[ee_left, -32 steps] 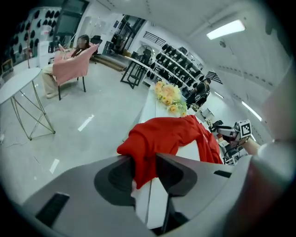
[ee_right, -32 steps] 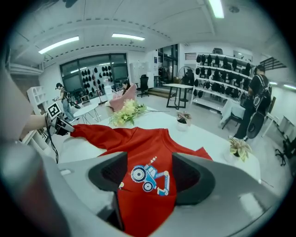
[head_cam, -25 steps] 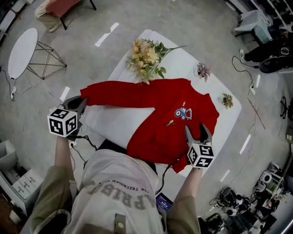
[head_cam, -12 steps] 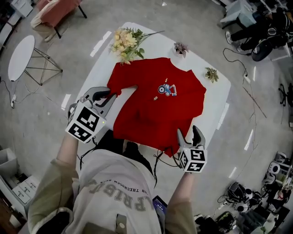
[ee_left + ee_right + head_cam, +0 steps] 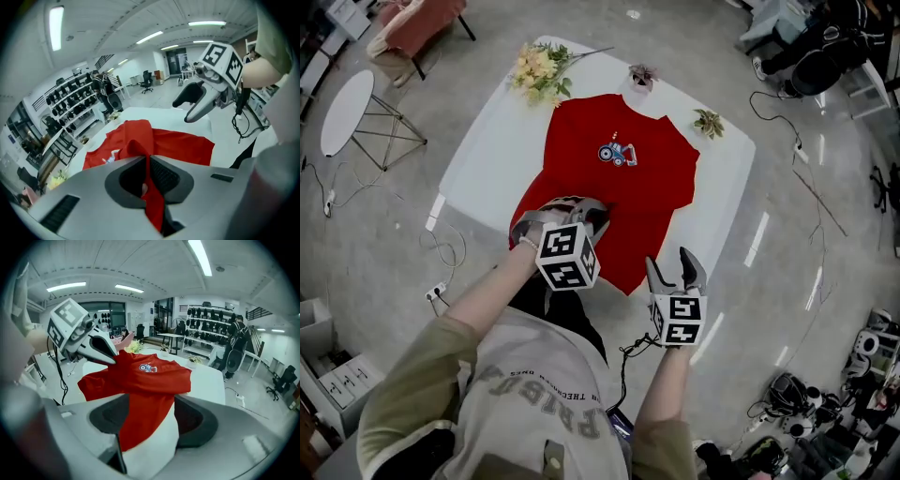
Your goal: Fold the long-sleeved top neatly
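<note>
Left gripper (image 5: 567,211) had swept in from the table's (image 5: 492,155) 9 o'clock edge to the near middle, fingers clamped together on the left sleeve (image 5: 151,187), which a second ago lay stretched out flat. That sleeve now crossed the lower body of the red top (image 5: 628,178), so the first sleeve fold looked nearly laid but not let go. The top lay at table centre, collar toward 12 o'clock. Right gripper (image 5: 672,262) had backed off the hem to 5 o'clock, fingers apart, gripping nothing. The cuff was hidden under the left gripper in the head view. The right sleeve could not be made out. The near hem was partly covered.
</note>
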